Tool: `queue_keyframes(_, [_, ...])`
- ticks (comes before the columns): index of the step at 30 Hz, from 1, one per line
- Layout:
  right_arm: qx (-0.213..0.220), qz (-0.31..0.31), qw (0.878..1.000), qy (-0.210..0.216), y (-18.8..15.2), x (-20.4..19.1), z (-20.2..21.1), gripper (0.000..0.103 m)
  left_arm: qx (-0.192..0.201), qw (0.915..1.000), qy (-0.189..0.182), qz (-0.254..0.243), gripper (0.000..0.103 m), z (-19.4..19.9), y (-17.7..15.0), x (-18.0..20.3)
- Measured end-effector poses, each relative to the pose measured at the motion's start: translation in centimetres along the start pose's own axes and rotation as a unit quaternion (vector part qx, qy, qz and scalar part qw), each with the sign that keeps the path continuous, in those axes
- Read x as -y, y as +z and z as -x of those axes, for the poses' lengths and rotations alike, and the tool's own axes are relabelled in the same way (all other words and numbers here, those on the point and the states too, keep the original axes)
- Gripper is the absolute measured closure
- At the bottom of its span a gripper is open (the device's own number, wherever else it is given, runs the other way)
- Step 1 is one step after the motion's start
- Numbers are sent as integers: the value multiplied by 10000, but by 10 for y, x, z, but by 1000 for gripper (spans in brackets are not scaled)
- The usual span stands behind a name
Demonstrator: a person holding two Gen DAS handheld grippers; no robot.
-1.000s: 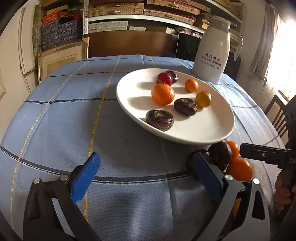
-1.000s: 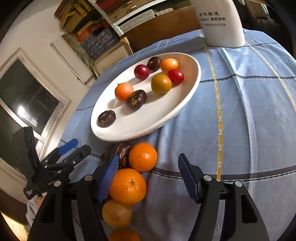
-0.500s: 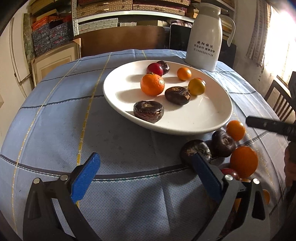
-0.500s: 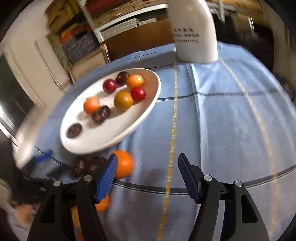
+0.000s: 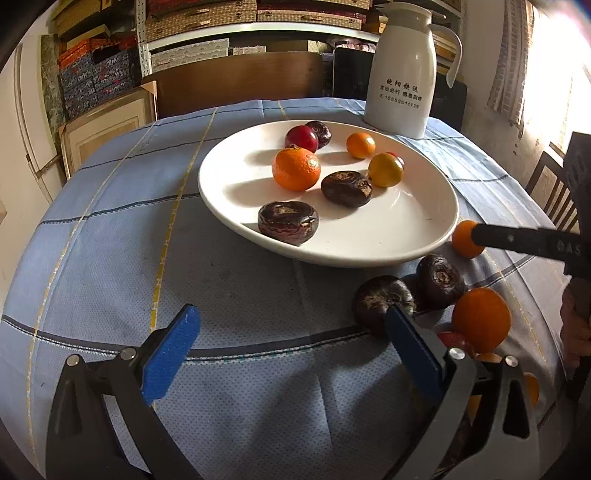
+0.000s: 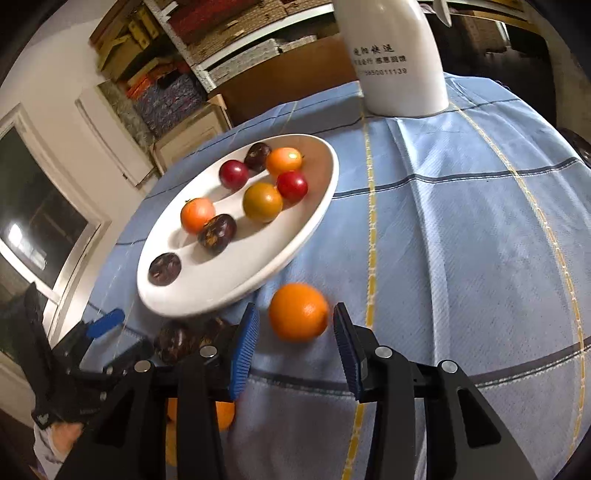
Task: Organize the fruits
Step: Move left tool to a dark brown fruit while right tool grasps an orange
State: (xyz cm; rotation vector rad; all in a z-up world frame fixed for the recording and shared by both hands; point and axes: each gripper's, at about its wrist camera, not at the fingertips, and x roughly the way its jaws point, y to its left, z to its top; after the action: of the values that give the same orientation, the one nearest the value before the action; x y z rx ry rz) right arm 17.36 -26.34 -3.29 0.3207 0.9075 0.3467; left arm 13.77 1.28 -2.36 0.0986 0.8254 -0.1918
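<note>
A white oval plate [image 5: 413, 236] [image 6: 314, 206] on the blue tablecloth holds several fruits: oranges, red and yellow tomatoes, dark water chestnuts. Loose fruit lies in front of the plate. My right gripper [image 6: 295, 338] is open with a small orange [image 6: 298, 312] between its blue pads, a gap on each side; the same orange shows in the left wrist view [image 5: 467, 240] behind a right finger. My left gripper [image 5: 291, 354] is open and empty over the cloth; two dark chestnuts [image 5: 380, 301] [image 5: 439, 282] and a bigger orange [image 5: 482, 319] lie by its right pad.
A white thermos jug [image 5: 400, 74] [image 6: 397, 59] stands behind the plate. Shelves with boxes [image 5: 221, 22] and a wooden chair [image 5: 554, 192] surround the table. More oranges [image 6: 221, 413] lie under the right gripper's left finger.
My right gripper has moved forward past the bigger orange so the small orange is between its pads, and its jaws have narrowed. My left gripper has backed off a little from the plate.
</note>
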Motion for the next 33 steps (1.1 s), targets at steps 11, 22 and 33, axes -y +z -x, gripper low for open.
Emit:
queue_keyframes(11, [-130, 599, 9979, -189, -7, -21, -15, 67, -14, 9994, -53, -328, 5, -4, 2, 16])
queue_keyframes(22, [-157, 432, 9987, -201, -7, -15, -11, 67, -54, 9989, -261, -389, 5, -14, 12, 31])
queue_keyframes(33, [-178, 355, 9991, -148, -8, -13, -10, 67, -456, 9982, -379, 120, 4, -14, -3, -14])
